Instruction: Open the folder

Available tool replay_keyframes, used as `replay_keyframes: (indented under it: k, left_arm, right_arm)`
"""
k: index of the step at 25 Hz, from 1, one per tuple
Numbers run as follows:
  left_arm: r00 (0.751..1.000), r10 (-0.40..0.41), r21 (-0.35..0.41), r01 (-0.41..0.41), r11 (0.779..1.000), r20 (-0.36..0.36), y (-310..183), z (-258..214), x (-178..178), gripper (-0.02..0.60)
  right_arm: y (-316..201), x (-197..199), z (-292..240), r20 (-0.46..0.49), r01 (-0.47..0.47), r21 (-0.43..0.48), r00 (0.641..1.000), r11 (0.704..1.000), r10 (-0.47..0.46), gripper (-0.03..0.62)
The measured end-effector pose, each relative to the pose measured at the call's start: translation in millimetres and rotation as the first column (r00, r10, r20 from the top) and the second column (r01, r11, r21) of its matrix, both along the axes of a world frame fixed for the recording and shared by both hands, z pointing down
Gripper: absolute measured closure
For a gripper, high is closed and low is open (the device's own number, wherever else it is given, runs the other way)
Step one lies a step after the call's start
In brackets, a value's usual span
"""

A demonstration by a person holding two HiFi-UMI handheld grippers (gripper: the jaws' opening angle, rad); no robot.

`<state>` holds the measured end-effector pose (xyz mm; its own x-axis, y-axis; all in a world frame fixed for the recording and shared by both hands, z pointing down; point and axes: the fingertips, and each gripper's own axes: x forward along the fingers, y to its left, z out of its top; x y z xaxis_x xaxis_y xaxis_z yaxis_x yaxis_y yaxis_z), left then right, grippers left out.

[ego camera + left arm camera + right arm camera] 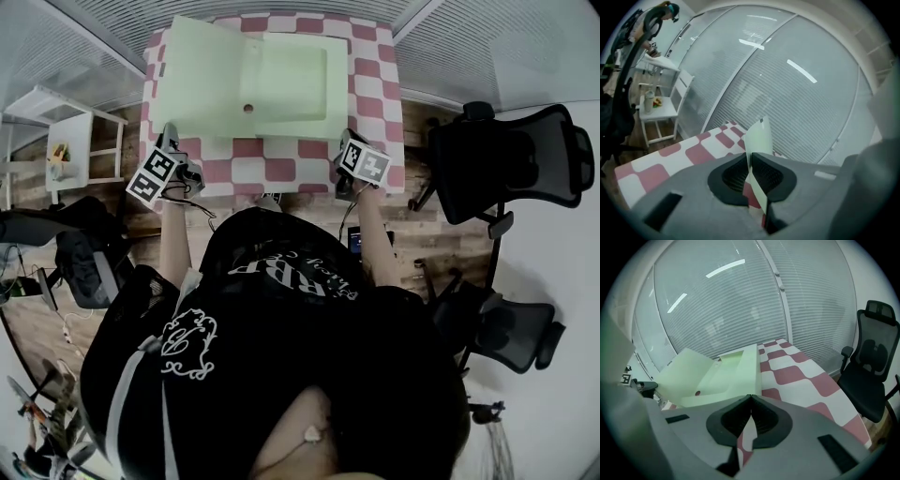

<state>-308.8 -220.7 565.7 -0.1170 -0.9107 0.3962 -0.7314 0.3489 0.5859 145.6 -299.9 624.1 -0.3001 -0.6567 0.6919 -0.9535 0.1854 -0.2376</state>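
A pale green folder (291,84) lies open on the red-and-white checked table (375,84). Its cover (202,80) is swung out to the left and slants up from the hinge in the right gripper view (684,371). My left gripper (170,131) is at the cover's near left corner. In the left gripper view its jaws (751,157) are shut on a thin green sheet, the cover's edge (759,136), which runs up past the fingers. My right gripper (349,138) hovers at the table's near right edge, shut (751,399) with nothing in it, just short of the folder (736,366).
Two black office chairs (511,164) (506,328) stand right of the table. A white shelf unit (70,150) with small items stands left of it. Glass walls with blinds (740,301) run behind the table. The person's body fills the near side.
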Motion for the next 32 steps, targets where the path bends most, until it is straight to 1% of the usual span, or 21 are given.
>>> replay_keyframes:
  k: [4,6,7,9,10,13,15,17,19,21,23,24,26,28,30,32]
  left_arm:
    - [0.996,-0.071,-0.095,0.066,0.993,-0.053,4,44,-24,0.549]
    - [0.993,-0.088,-0.153,0.076,0.985,-0.079,4,64,-33,0.542]
    - [0.993,-0.086,-0.187,0.070,0.980,-0.078,4,73,-36,0.537]
    - [0.996,-0.067,-0.267,0.050,0.962,-0.053,4,89,-40,0.517]
    - [0.997,-0.058,-0.310,0.042,0.950,-0.042,5,98,-42,0.508]
    - [0.998,-0.053,-0.432,0.031,0.902,-0.040,11,123,-45,0.485]
    - [0.999,-0.042,-0.478,0.022,0.878,-0.032,14,131,-44,0.480]
    - [0.999,-0.034,-0.489,0.018,0.872,-0.024,15,131,-42,0.479]
    - [0.999,-0.032,-0.480,0.017,0.877,-0.022,14,129,-41,0.479]
    - [1.000,-0.026,-0.469,0.019,0.883,-0.010,15,129,-42,0.479]
    - [0.999,-0.037,-0.453,0.030,0.891,-0.007,15,129,-43,0.479]
    - [0.998,-0.056,-0.438,0.041,0.898,-0.021,16,128,-43,0.479]
    - [0.990,-0.114,-0.397,0.073,0.915,-0.079,20,127,-45,0.472]
    - [0.981,-0.145,-0.350,0.093,0.932,-0.126,26,120,-49,0.422]
    - [0.986,-0.109,-0.294,0.069,0.953,-0.123,28,107,-49,0.413]
    - [0.995,-0.049,-0.240,0.026,0.970,-0.091,27,88,-46,0.413]
  right_arm:
    - [1,1,1,-0.003,-0.001,-0.002,1.000,1.000,0.001,0.583]
    - [0,1,2,-0.004,-0.001,0.000,1.000,1.000,0.001,0.583]
    - [0,0,1,-0.005,-0.003,0.001,1.000,1.000,0.003,0.583]
    - [-1,0,1,-0.008,-0.006,0.002,1.000,1.000,0.006,0.583]
    - [-1,0,1,-0.009,-0.007,0.002,1.000,1.000,0.007,0.583]
    - [-1,0,1,-0.015,-0.007,0.004,1.000,1.000,0.007,0.583]
    - [-1,0,1,-0.026,-0.002,0.001,1.000,1.000,0.002,0.583]
    - [0,0,-2,-0.031,-0.004,0.001,0.999,1.000,0.004,0.583]
    - [3,-2,-10,-0.009,-0.015,0.023,1.000,1.000,0.015,0.582]
    - [7,-9,-21,0.035,-0.017,0.056,0.999,0.998,0.015,0.582]
    - [14,-23,-35,0.084,0.021,0.084,0.996,0.996,-0.028,0.582]
    - [19,-32,-42,0.109,0.058,0.097,0.992,0.994,-0.069,0.582]
    - [31,-49,-58,0.149,0.133,0.128,0.977,0.983,-0.152,0.582]
    - [42,-59,-73,0.160,0.167,0.161,0.968,0.973,-0.193,0.582]
    - [53,-64,-84,0.176,0.176,0.185,0.962,0.967,-0.208,0.582]
    - [63,-66,-91,0.196,0.180,0.199,0.956,0.963,-0.219,0.582]
